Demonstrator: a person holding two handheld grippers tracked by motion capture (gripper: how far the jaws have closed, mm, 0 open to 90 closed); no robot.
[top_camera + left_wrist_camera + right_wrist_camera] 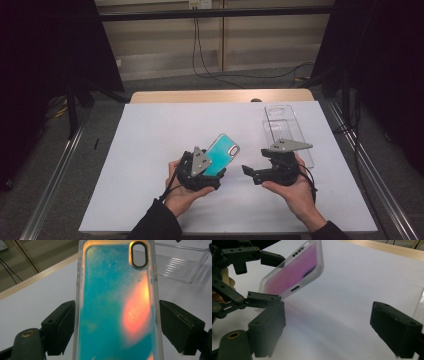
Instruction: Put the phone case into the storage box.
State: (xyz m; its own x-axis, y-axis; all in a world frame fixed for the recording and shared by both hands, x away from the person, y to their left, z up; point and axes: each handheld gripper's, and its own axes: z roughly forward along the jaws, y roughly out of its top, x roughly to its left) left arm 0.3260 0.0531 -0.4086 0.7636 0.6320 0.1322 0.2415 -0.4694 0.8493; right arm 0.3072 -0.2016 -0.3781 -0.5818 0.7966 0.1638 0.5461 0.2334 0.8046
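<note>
There is one phone case, two tongs, and one clear plastic tray. All of them are on or over one worktop with a white sheet on top.

Start on the left. The left tongs are in the person's left hand, over the front middle of the worktop. They are closed tight on the phone case. In the left gripper view, one black jaw presses on each long side of the case. The case is blue-green with an orange shine and a see-through rim. It has one oval hole for a camera near its top end. It is lifted off the white sheet and tilts up and away from the person, toward the back of the worktop.

Next come the right tongs, in the person's right hand, just beside the case but not touching it. Their jaws stand wide apart and hold nothing. In the right gripper view there is only white sheet between the two black jaws, and the case hangs up at the left, pink on its inner side.

Last, at the right, the clear tray lies flat near the back right corner of the worktop. It sits right behind the right tongs.

Behind the worktop, black cables hang down and lie on the floor.
</note>
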